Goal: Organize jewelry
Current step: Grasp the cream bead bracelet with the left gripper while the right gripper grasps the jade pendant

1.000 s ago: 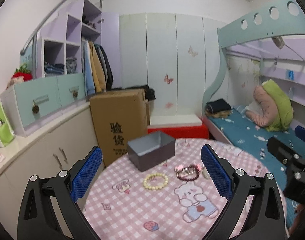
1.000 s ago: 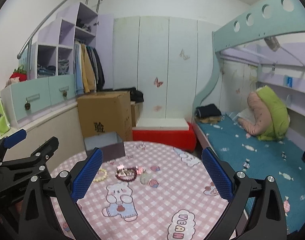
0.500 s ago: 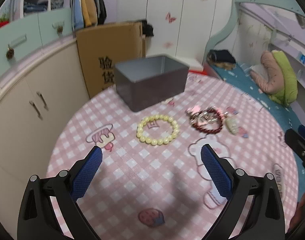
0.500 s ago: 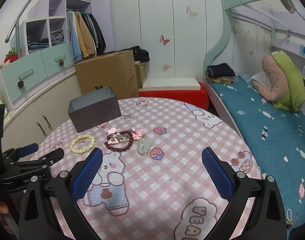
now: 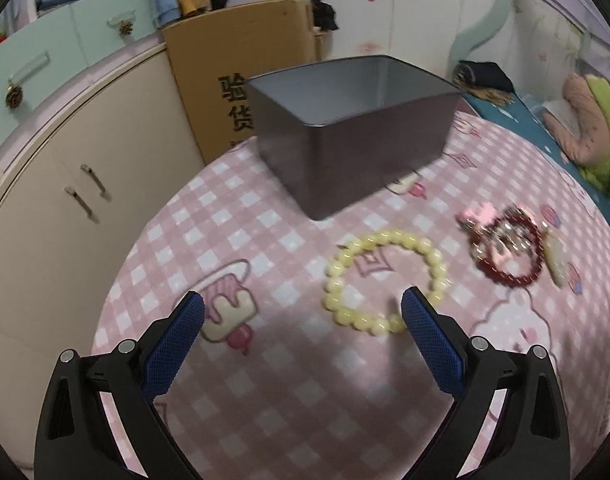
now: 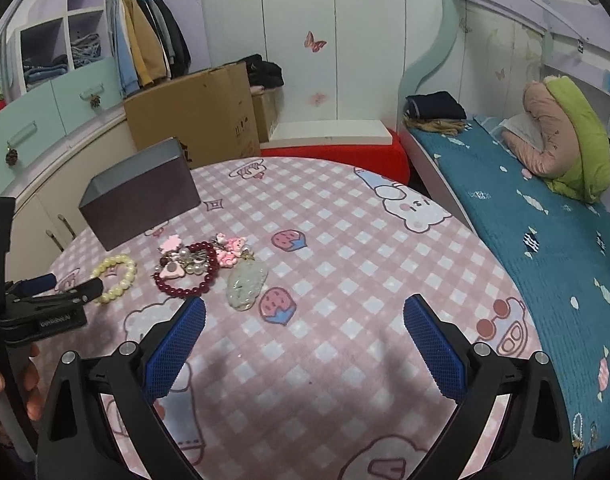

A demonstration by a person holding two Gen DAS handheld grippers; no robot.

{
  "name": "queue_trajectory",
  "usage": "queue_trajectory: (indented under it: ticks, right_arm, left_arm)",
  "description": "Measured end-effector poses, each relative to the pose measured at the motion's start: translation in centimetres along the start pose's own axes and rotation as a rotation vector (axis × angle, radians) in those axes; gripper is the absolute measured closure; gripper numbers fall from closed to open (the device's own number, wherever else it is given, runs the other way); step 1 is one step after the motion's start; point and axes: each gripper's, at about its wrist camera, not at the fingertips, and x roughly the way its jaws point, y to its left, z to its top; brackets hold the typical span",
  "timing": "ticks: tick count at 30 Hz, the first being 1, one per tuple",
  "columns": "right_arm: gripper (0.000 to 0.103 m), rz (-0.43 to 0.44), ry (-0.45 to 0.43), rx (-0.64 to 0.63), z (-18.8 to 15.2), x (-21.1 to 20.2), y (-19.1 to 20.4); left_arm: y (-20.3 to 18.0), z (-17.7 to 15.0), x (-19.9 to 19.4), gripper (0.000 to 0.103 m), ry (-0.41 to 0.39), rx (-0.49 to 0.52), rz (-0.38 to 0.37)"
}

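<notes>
Furthest left on my pink checked tabletop (image 5: pixel 265 392) sits the open grey metal box (image 5: pixel 357 128), presumably where the jewelry goes. Right of it lies the pale yellow bead bracelet (image 5: pixel 385 280); my left claw (image 5: pixel 303 336) hangs wide open, holding nothing, its right pad just beside the beads. Next come the dark red bead bracelet (image 6: pixel 187 268) with pink charms, then the pale green jade pendant (image 6: pixel 247 286). My right claw (image 6: pixel 305 338) is spread wide and empty.
</notes>
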Motion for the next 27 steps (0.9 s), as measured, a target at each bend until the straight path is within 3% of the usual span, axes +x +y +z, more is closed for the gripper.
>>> queue_trajectory:
  ticks: [2,4,9,11,14,21,27]
  right_arm:
    - [0.006,0.009,0.017,-0.009,0.2,0.7,0.1]
    - [0.006,0.016,0.044,-0.024,0.3,1.5,0.2]
    - [0.006,0.050,0.121,-0.065,0.9,3.2,0.6]
    - [0.006,0.058,0.141,-0.090,1.3,4.1,0.9]
    - [0.006,0.052,0.173,-0.128,1.6,5.3,1.5]
    - [0.008,0.016,0.192,-0.186,1.9,7.4,2.8]
    - [0.029,0.058,0.191,-0.190,2.1,7.8,3.0]
  left_arm:
    - [0.4,0.2,0.5,0.011,0.010,-0.012,0.008]
    - [0.8,0.1,0.8,0.031,0.018,-0.023,-0.008]
    - [1.0,0.0,0.3,0.049,-0.007,-0.010,-0.025]
    - [0.4,-0.1,0.1,0.070,-0.023,0.014,-0.033]
    - [0.0,-0.3,-0.1,0.087,-0.037,0.034,-0.031]
    - [0.3,-0.4,-0.1,0.091,-0.040,0.010,-0.078]
    - [0.5,-0.3,-0.2,0.093,-0.031,-0.001,-0.149]
